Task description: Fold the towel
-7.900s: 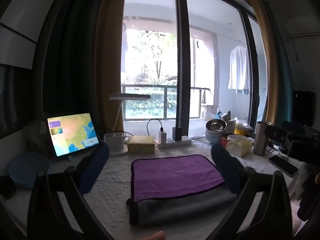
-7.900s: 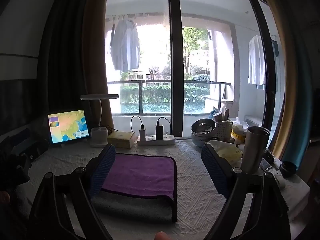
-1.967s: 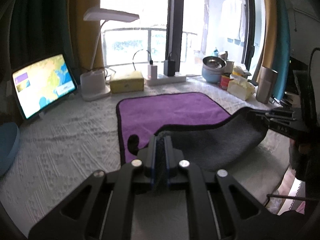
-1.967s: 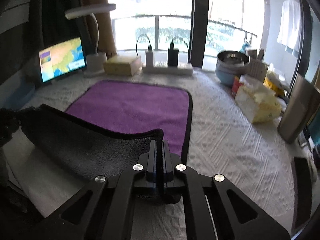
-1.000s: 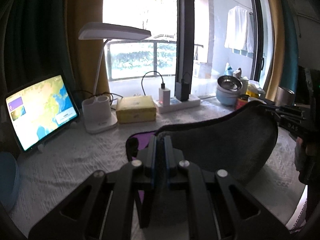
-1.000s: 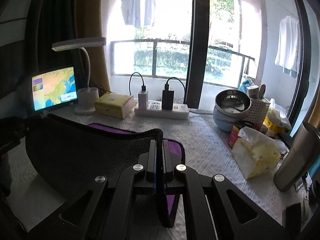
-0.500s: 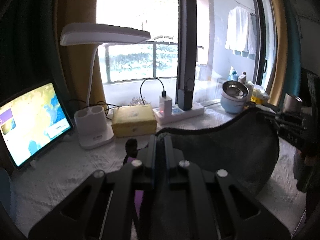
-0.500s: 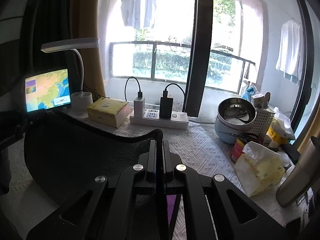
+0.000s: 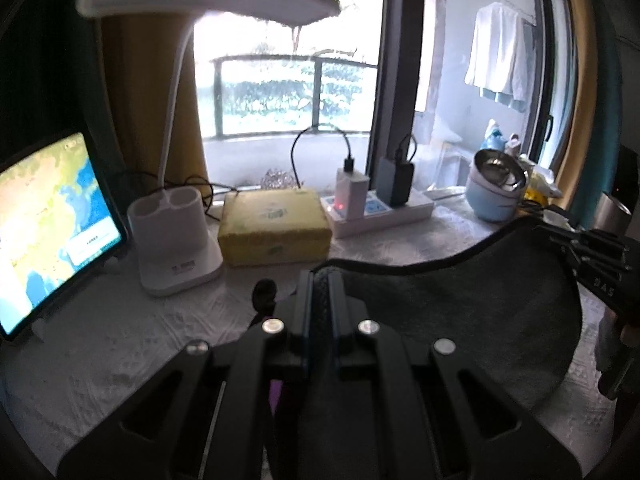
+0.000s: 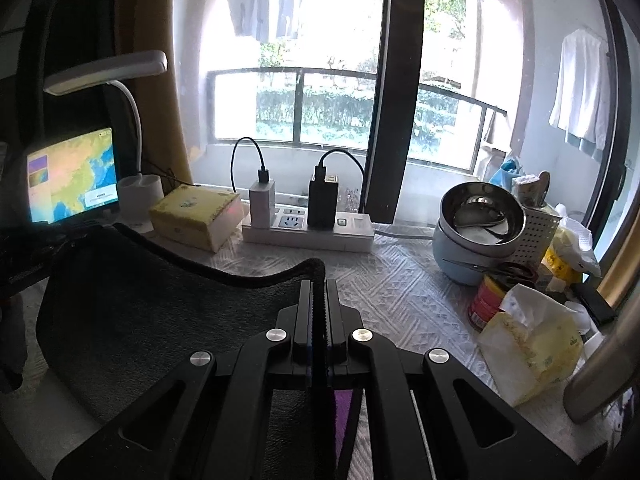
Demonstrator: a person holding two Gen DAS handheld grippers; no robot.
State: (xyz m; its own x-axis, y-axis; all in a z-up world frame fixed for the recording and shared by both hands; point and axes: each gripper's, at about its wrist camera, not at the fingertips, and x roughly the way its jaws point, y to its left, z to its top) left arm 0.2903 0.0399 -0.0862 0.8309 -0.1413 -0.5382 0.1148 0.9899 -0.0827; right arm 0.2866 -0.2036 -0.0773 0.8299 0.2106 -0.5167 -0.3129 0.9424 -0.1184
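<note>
The towel (image 9: pixel 460 312) is purple on one face and grey on the other, with a black hem. Its grey face hangs between the two grippers above the table; it also shows in the right wrist view (image 10: pixel 160 308). My left gripper (image 9: pixel 320 280) is shut on the towel's left corner. My right gripper (image 10: pixel 319 284) is shut on the right corner, and it shows at the right of the left wrist view (image 9: pixel 588 256). A sliver of purple (image 10: pixel 344 412) shows below the right gripper. The towel hides the table beneath it.
At the back stand a tablet (image 9: pixel 52 228), a white desk lamp base (image 9: pixel 176 248), a yellow tissue box (image 9: pixel 276 232) and a power strip with chargers (image 10: pixel 308 232). At the right are stacked bowls (image 10: pixel 480 228), a red can (image 10: pixel 486 300), a tissue pack (image 10: pixel 528 352) and a steel tumbler (image 10: pixel 608 360).
Both grippers have carried the held near edge of the towel up and forward toward the back of the table. The purple face is now almost fully covered.
</note>
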